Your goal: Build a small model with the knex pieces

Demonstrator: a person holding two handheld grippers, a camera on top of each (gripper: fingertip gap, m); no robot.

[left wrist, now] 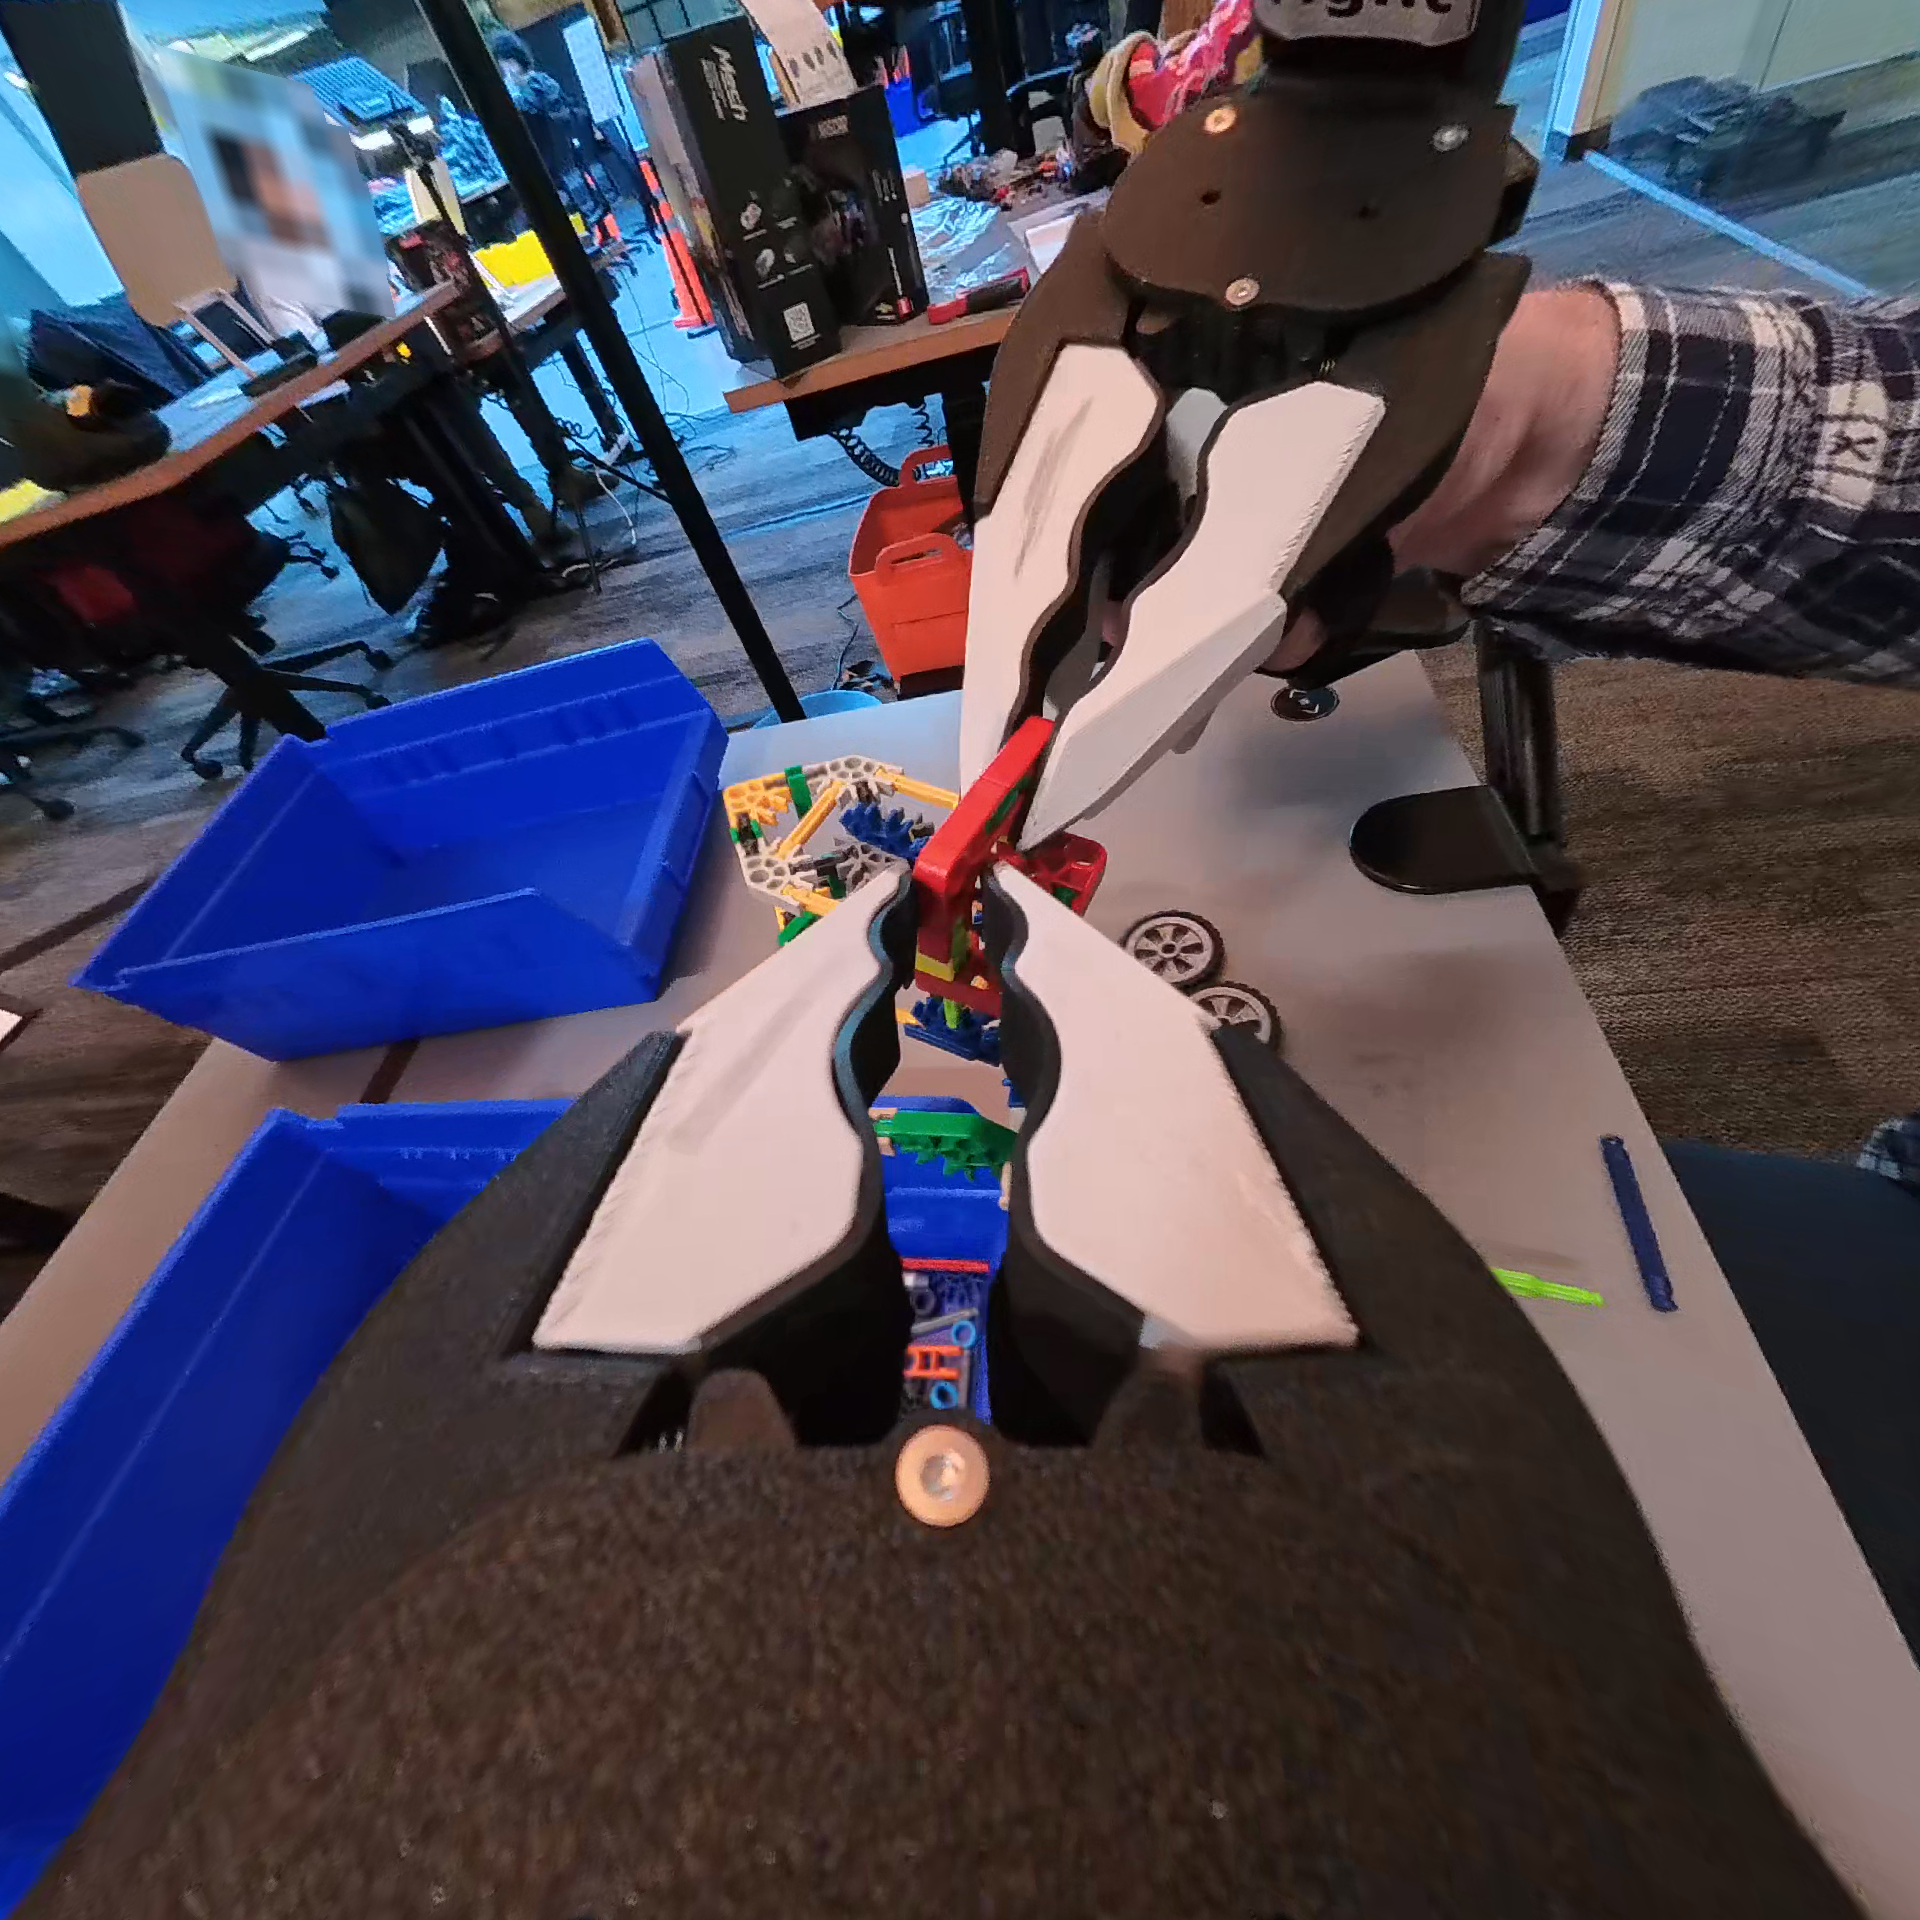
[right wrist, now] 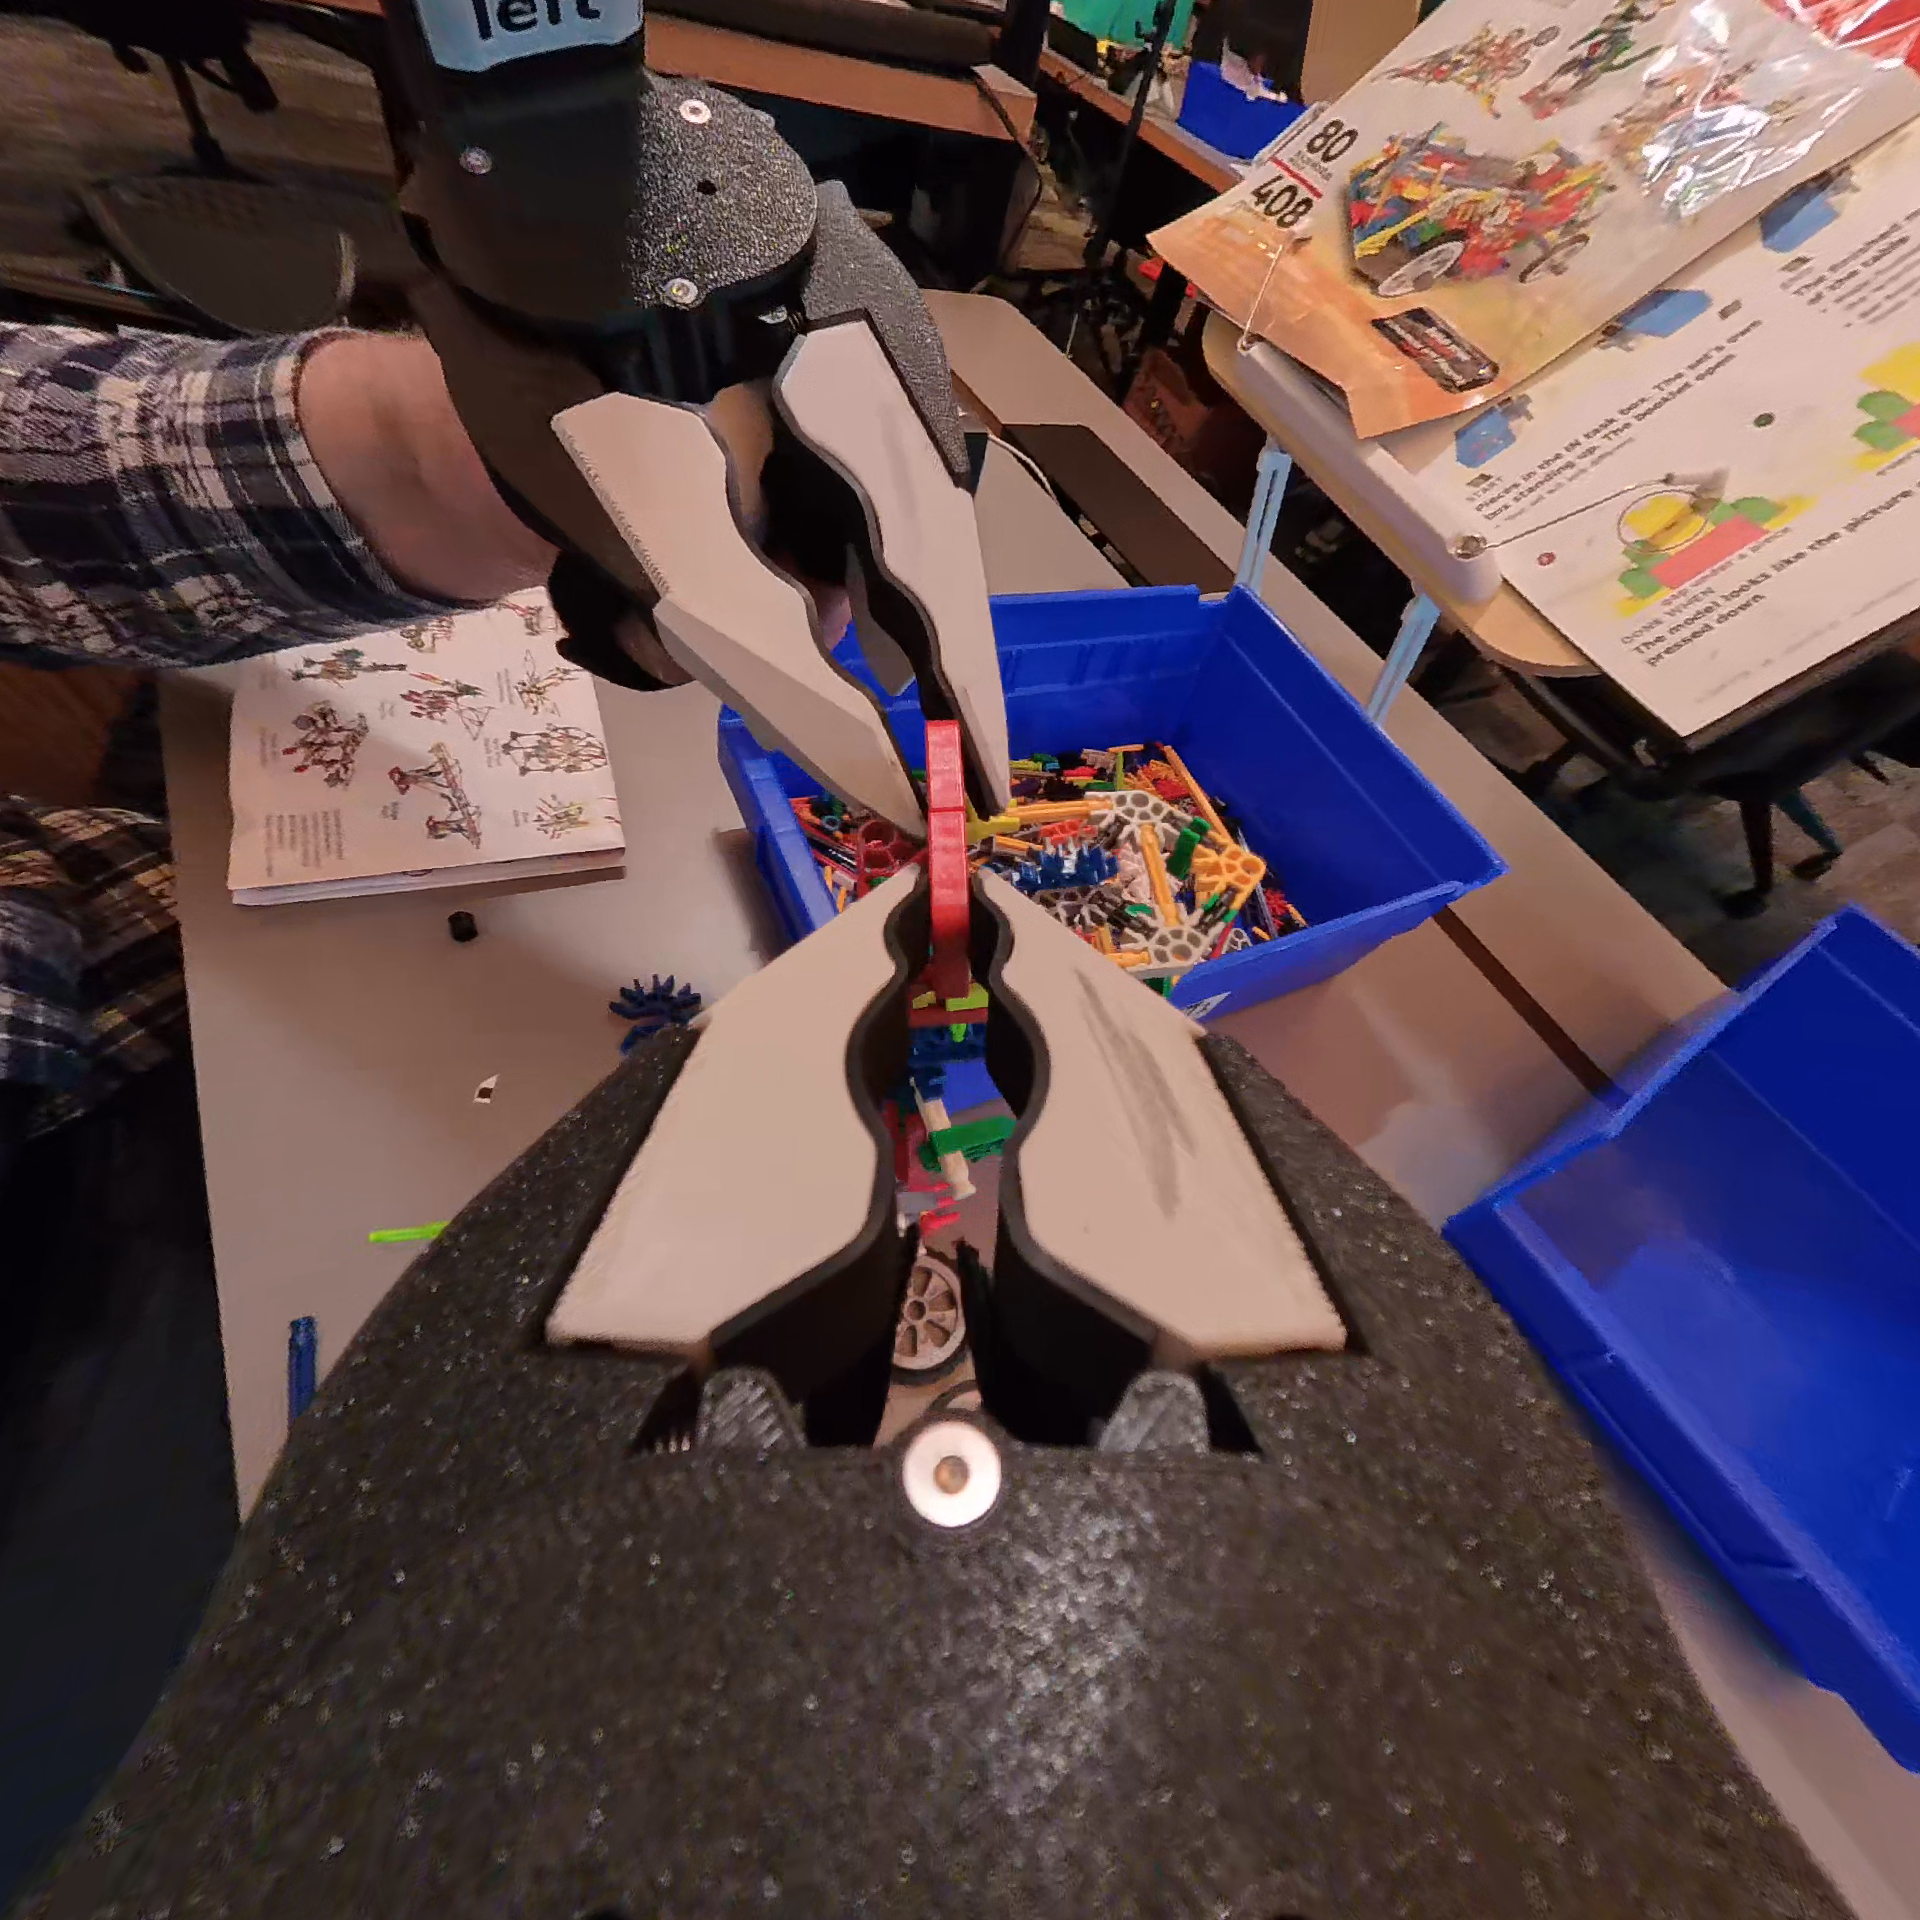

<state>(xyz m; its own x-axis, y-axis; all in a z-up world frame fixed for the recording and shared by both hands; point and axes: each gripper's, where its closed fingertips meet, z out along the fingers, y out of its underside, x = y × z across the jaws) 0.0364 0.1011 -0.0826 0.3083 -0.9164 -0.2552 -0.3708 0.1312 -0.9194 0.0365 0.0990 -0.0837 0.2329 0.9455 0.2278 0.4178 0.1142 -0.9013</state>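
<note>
From the left wrist view, my left gripper (left wrist: 943, 894) has its fingers clamped on the lower part of a red frame piece (left wrist: 971, 831) that tops a small toy model of rods and connectors. At 12 o'clock the right gripper (left wrist: 1023, 805) comes down with its fingers pinched on the upper edge of the same red piece. An empty blue bin (left wrist: 416, 883) lies at 10 o'clock, two small wheels (left wrist: 1174, 943) at 2 o'clock, and a blue rod (left wrist: 1640, 1226) at 3 o'clock on the grey surface (left wrist: 1403, 1039).

From the right wrist view, my right gripper (right wrist: 948, 883) grips the red frame piece (right wrist: 945, 831) edge-on, and the left gripper (right wrist: 961, 810) pinches it from 12 o'clock. Behind it, a blue bin of mixed pieces (right wrist: 1330, 727) is at 1 o'clock, and a booklet (right wrist: 416, 748) at 10 o'clock.
</note>
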